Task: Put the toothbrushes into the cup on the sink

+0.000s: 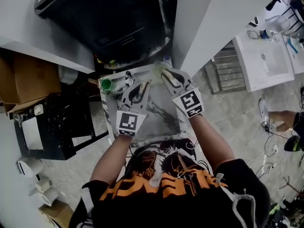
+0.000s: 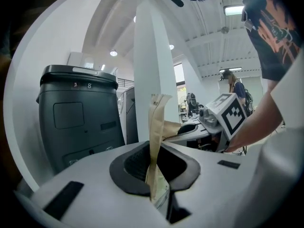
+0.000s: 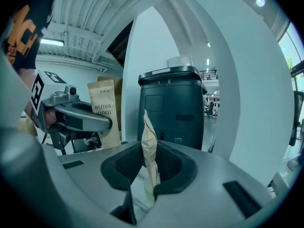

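**Two claws, one toothbrush packet in each, over the sink**

My left claw is clamping its jaws narrowly on a tan kraft-paper toothbrush packet, which is standing upright and edge-on between the pads. My right claw is pinching a second cream-and-tan paper toothbrush packet in the same way, also upright. Both claws are hovering side by side above the white, grey-veined marble-pattern sink top, left claw to the left and both tips pointing far. The round green cup is sitting at the far left of the sink top, just left of my left claw's tip. A tall black plastic bin is standing beyond the sink.
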A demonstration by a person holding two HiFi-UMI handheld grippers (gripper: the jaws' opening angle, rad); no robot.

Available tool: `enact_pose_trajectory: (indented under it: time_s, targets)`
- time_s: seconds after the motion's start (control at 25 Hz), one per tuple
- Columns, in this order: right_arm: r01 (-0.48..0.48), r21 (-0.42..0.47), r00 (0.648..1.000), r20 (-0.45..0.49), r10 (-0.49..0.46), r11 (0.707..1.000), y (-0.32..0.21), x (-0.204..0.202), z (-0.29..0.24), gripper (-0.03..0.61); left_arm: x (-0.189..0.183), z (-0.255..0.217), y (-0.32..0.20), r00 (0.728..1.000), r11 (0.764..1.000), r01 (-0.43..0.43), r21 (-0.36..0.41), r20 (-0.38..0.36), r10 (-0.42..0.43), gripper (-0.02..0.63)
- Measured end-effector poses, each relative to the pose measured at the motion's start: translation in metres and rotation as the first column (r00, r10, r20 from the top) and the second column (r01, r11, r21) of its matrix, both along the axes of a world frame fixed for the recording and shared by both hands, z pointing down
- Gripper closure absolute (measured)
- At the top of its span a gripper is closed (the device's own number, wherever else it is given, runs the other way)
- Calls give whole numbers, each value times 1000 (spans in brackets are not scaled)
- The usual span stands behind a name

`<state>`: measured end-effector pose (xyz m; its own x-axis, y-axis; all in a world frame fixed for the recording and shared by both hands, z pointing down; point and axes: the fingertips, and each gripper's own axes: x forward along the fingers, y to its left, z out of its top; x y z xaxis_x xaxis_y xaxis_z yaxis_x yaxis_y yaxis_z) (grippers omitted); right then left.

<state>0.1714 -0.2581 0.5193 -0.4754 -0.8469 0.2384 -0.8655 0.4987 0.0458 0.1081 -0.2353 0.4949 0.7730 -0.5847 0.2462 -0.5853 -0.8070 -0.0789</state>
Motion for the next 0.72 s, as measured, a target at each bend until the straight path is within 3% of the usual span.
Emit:
enact_pose_trajectory:
  time_s: [0.28, 0.72]
  targets:
    - [21, -51, 1000, 9, -21, 998, -21, 4, 41, 495, 4, 12, -3, 998, 1000, 21, 19, 56, -22, 563]
    - [63, -128, 998, -5, -64, 990, -31, -1, 89, 492, 5, 41, -7, 996, 999, 46, -11, 78, -45, 563]
